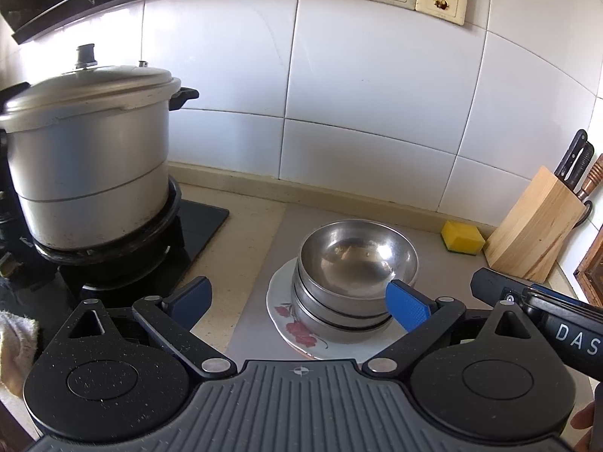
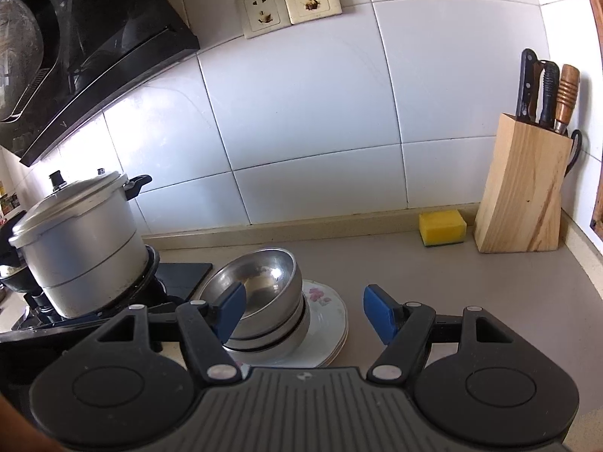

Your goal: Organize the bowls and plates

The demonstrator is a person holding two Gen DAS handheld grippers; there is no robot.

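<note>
Now both grippers are hovering with jaws apart near the stacked bowls (image 1: 354,282).

The steel stack is sitting on the floral plates (image 1: 286,312) on the counter (image 2: 471,282), beside the stove. The left gripper (image 1: 297,301) and right gripper (image 2: 305,312) are holding nothing. To lift well, I judge one should be straddling a bowl's rim squarely and closing gently, since nested steel may be sliding.

In the left wrist view, a stack of bowls (image 1: 358,278) sits on a plate (image 1: 280,310) at lower centre of the bench (image 1: 248,226). A lidded pot (image 1: 90,165) stands on the stove (image 1: 188,226) at left. A sponge (image 1: 462,237) lies right of the bowls, just beside a knife block (image 1: 535,226) at the right edge.
</note>
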